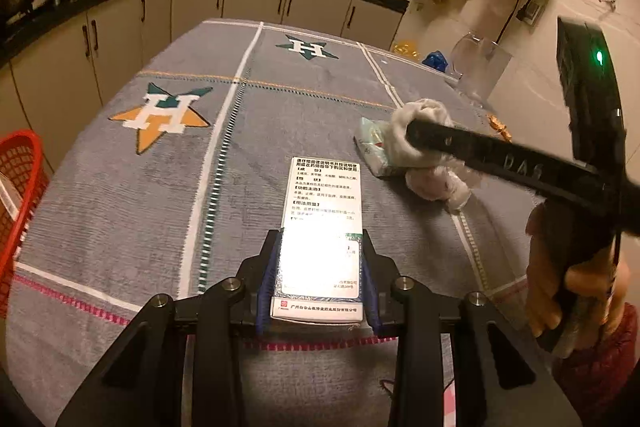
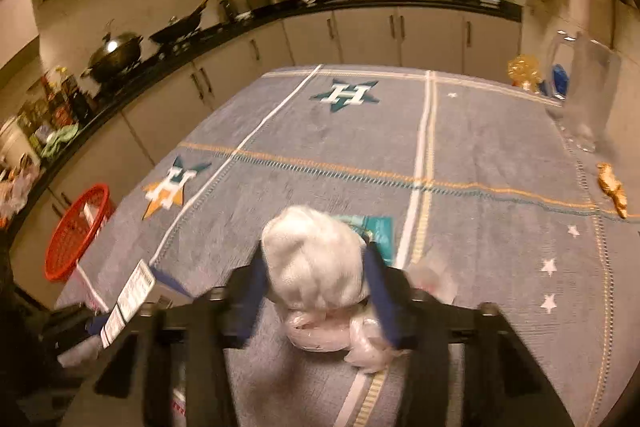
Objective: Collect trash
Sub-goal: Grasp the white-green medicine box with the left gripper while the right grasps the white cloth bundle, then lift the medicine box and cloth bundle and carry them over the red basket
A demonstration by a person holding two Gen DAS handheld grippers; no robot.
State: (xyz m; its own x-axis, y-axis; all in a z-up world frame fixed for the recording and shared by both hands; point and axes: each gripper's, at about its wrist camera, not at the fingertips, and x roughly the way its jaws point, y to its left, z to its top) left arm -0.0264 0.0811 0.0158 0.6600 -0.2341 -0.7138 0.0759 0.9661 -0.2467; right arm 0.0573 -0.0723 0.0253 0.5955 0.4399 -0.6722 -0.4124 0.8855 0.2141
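My left gripper (image 1: 320,251) is shut on a white medicine box (image 1: 322,223) with printed text, held just above the grey tablecloth (image 1: 160,207). The box also shows at the lower left of the right wrist view (image 2: 130,293). My right gripper (image 2: 316,267) is closed around a crumpled white tissue wad (image 2: 314,257) with clear plastic wrap (image 2: 340,339) under it; the jaws touch its sides. In the left wrist view the right gripper (image 1: 416,135) reaches onto that wad (image 1: 424,115). A teal wrapper (image 2: 378,227) lies flat behind the wad.
A red mesh basket (image 2: 76,231) stands off the table's left edge, also in the left wrist view (image 1: 18,187). A golden wrapper (image 2: 612,189) lies at the right edge. A clear glass container (image 2: 586,95) stands at the far right. Kitchen counter with pots behind.
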